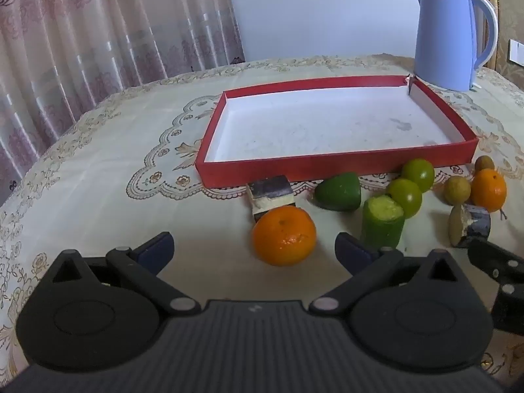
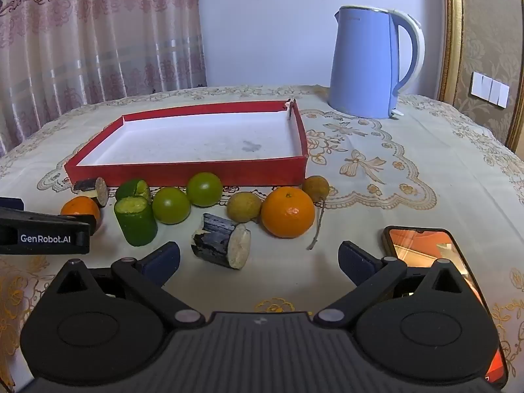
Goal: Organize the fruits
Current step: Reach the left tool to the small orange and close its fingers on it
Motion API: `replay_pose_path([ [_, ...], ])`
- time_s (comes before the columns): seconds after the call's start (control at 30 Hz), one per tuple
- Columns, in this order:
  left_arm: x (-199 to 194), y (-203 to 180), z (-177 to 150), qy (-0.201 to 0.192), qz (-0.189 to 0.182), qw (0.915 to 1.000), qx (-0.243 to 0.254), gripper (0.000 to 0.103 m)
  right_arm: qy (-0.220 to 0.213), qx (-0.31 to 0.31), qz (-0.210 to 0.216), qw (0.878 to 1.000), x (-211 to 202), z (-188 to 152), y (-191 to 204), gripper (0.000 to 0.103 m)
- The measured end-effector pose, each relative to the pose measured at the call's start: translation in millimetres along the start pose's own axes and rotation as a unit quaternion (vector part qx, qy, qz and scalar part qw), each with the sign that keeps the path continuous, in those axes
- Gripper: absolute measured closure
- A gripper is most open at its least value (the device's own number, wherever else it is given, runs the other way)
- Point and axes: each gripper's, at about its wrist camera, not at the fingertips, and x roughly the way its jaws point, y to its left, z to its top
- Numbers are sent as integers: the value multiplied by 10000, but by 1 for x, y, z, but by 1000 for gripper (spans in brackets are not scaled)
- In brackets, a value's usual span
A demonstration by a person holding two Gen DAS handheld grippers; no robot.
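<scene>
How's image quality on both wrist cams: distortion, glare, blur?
Left wrist: strong fisheye bowing of the red tray rim and table edge, dark vignette corners; near orange sharp with a soft shadow. Right wrist: same barrel distortion, kettle leans; phone screen shows an orange reflection; light is soft and diffuse, no motion blur.

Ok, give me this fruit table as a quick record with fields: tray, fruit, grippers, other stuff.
tray: red tray, white inside, nothing in it
fruit: all on the tablecloth in front of the tray
oranges: two, left orange, right orange
left gripper: open, nothing held
right gripper: open, nothing held
other: blue kettle, phone
</scene>
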Motion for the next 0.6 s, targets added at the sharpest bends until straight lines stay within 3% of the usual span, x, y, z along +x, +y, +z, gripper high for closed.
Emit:
replay_pose_path([
  [0.2, 5, 5, -9, 11, -62, 10000, 20, 0, -12, 6, -13, 10000, -2, 0, 0, 0],
  [0.37, 16, 8, -14, 238, -121, 9996, -44, 0, -9, 65, 23, 10000, -10, 4, 2, 0],
  [0.6, 20, 13, -3, 329, -202, 9989, -270, 0, 37, 76, 114, 9999, 0, 0, 0, 0],
])
